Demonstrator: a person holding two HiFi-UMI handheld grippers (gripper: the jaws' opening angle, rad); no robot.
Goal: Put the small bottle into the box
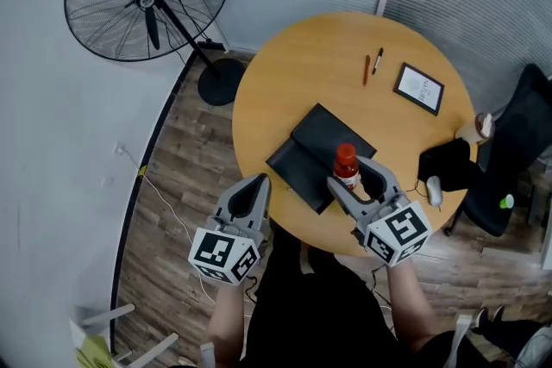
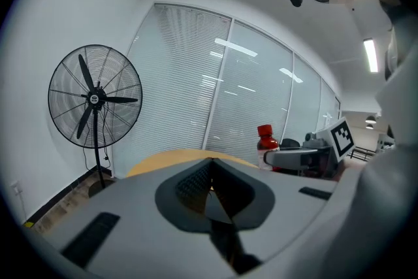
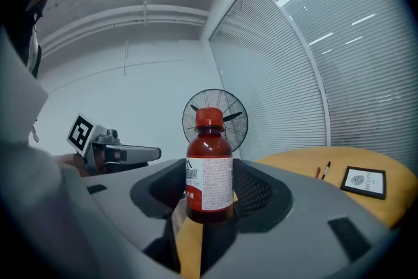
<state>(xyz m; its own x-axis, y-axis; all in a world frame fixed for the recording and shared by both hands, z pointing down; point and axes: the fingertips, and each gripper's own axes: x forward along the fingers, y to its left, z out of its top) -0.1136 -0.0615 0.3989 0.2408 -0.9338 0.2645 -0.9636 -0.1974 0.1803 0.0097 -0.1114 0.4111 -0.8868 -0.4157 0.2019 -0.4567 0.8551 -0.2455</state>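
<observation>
Small bottle (image 3: 209,166), red cap and white label, is upright and clamped between the jaws of the right gripper (image 3: 209,187), so the pickup part looks done. From the head view it sits right at the near edge of the black box (image 1: 317,142) on the round desk (image 1: 285,73), but it's not in the box yet. That's the bit left: carry it over, set it inside, let go. Honestly can't tell from up there which half of the box is the tray. Left gripper (image 1: 258,184) has its jaws pressed together on nothing, hanging off the desk's edge.
</observation>
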